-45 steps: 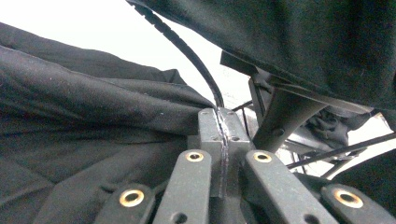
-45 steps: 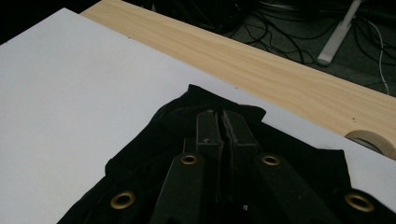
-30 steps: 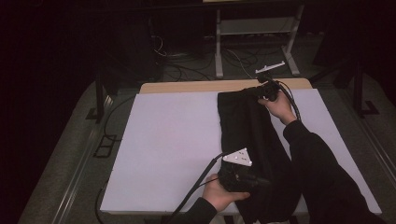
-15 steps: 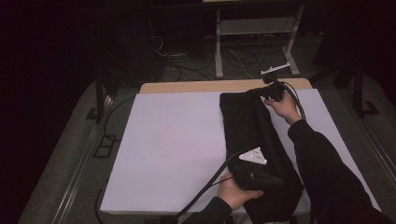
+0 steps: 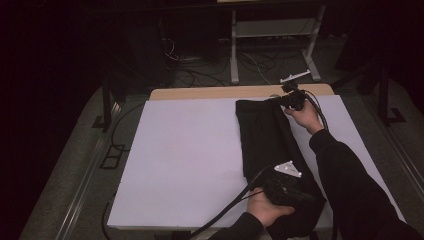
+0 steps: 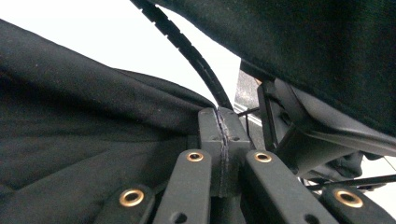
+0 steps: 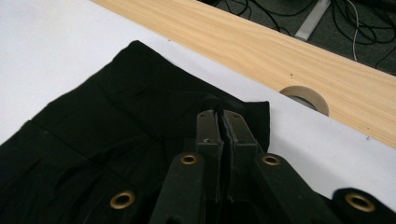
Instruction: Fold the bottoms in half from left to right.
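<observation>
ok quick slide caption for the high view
Two hand-held grippers, left and right, pinch opposite ends of a folded black garment on a white table.

A wooden table (image 5: 210, 93) bears a white sheet (image 5: 185, 160) under black cloth (image 5: 262, 137).

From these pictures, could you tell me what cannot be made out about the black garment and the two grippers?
- Black garment: near end in the high view hidden by the left gripper and the sleeve.
- Right gripper: tips too small there.
- Left gripper view: the pinched fabric layers blend into dark folds.
</observation>
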Motion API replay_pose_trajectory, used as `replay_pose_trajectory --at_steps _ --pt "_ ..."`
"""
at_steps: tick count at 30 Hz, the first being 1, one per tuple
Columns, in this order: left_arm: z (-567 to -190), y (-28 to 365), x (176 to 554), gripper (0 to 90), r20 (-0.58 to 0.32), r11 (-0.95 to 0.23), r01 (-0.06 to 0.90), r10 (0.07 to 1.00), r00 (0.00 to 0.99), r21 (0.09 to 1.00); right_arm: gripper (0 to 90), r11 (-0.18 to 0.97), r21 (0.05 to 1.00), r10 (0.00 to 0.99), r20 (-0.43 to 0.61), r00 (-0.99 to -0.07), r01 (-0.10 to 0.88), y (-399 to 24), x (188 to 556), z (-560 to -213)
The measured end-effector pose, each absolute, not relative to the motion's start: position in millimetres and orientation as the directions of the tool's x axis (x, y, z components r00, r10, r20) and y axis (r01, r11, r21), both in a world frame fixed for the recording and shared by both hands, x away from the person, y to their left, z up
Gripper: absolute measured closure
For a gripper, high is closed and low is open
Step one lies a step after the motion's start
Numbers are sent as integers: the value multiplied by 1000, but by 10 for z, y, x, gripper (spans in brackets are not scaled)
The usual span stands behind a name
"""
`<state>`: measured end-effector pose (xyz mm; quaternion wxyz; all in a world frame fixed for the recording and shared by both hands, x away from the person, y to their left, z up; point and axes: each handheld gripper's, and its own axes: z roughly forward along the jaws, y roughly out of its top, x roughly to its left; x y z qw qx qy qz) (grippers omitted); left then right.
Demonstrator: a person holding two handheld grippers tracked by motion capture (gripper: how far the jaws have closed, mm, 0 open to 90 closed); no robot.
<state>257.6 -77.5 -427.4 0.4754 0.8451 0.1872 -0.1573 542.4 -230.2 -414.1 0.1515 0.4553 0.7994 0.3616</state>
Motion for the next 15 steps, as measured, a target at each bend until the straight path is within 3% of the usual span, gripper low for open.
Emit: replay_pose_trajectory --at_steps 15 --pt "-4408 -1068 2590 884 -482 -509 524 226 847 683 847 322 719 833 95 -546 616 -2399 5434 -4202"
